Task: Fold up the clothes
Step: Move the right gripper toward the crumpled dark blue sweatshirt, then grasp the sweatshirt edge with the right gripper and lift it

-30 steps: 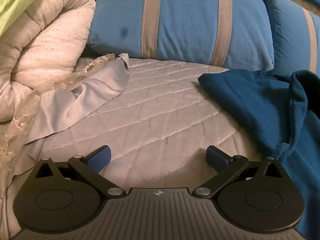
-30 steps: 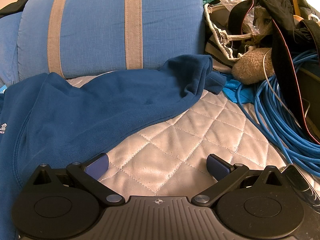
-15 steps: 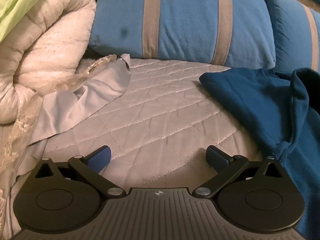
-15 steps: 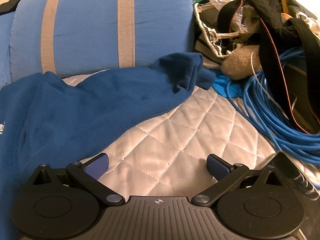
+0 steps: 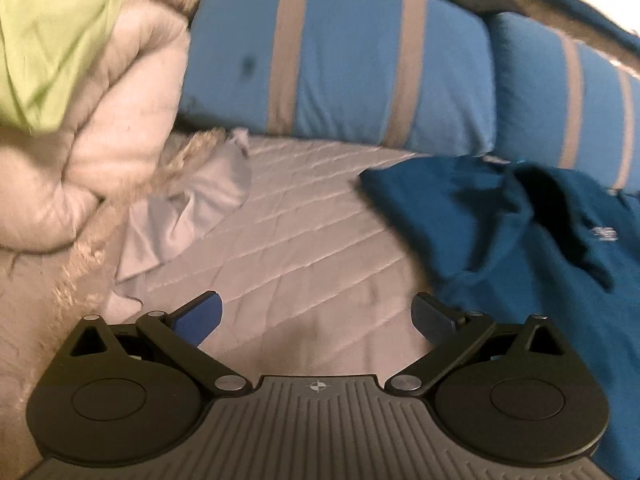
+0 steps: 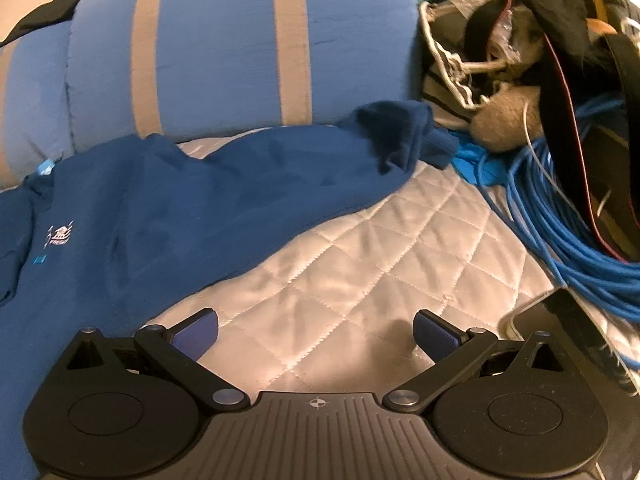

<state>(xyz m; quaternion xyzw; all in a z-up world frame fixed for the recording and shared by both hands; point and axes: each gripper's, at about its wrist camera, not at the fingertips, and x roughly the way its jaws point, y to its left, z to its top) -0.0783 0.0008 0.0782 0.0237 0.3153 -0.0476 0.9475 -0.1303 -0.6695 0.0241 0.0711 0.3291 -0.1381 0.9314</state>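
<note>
A dark blue sweatshirt (image 5: pixel 520 232) with a small white chest logo lies crumpled on the quilted bed, filling the right side of the left wrist view. In the right wrist view the same sweatshirt (image 6: pixel 168 208) spreads across the left, one sleeve (image 6: pixel 396 136) stretched toward the clutter. My left gripper (image 5: pixel 316 316) hovers open over bare quilt, its right finger just short of the sweatshirt's edge. My right gripper (image 6: pixel 316 332) is open too, above bare quilt, with the fabric close to its left finger. Neither holds anything.
Blue pillows with tan stripes (image 5: pixel 360 68) line the back. A rolled cream comforter (image 5: pixel 92 140), green cloth (image 5: pixel 52 32) and a grey cloth (image 5: pixel 192 208) sit left. At right lie coiled blue cable (image 6: pixel 560 216), bags and straps (image 6: pixel 568 40), and a dark flat device (image 6: pixel 560 320).
Both grippers pulled back and rose, so more of the bed shows. The sweatshirt's chest logo has come into both views. Both grippers stay open.
</note>
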